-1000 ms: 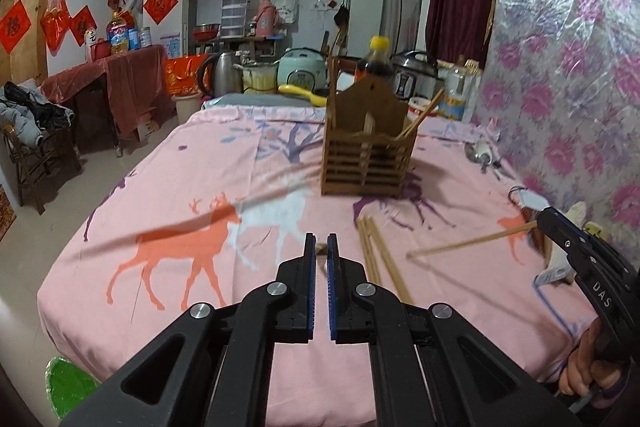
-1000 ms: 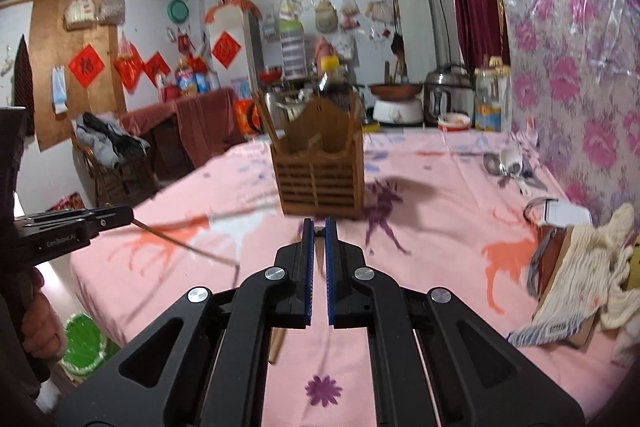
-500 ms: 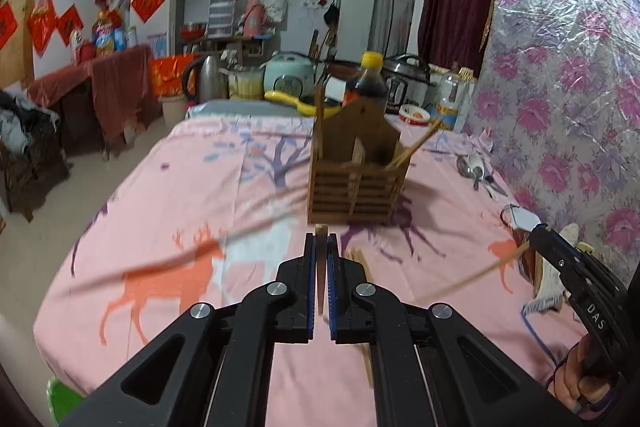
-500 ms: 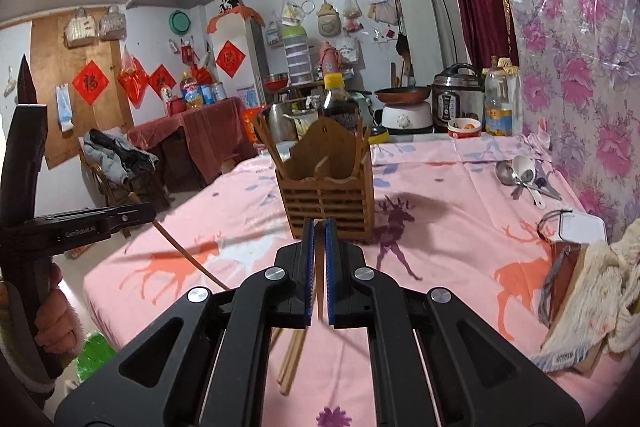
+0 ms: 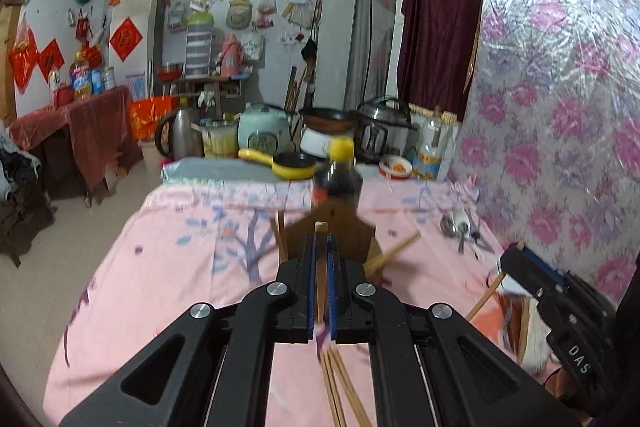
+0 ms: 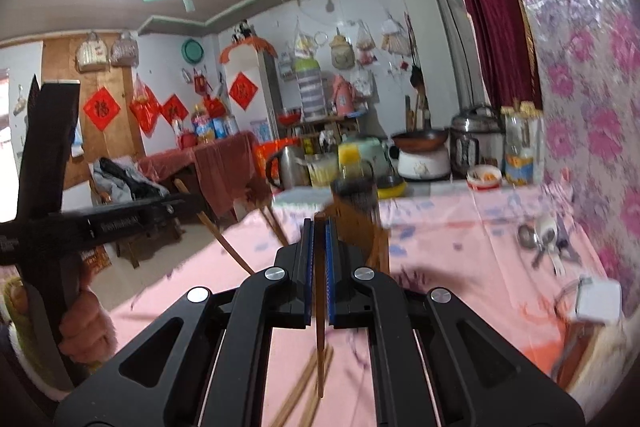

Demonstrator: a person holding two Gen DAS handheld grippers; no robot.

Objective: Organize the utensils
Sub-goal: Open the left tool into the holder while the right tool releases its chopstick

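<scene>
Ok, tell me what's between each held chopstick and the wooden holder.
Nothing visible. The left gripper and right gripper each pinch one chopstick above the pink tablecloth, with the wooden holder right ahead. Spare chopsticks lie on the cloth below, out of the path.

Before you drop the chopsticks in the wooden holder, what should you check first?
1. Left gripper shut on a chopstick: ok.
2. Right gripper shut on its chopstick: ok.
3. Both chopsticks lifted off the pink tablecloth: ok.
4. Wooden holder standing upright: cannot tell, blurred and partly hidden.
5. Room in the holder: cannot tell; some chopsticks already lean in it.
6. More chopsticks lying on the cloth: not ok, still to collect.
</scene>
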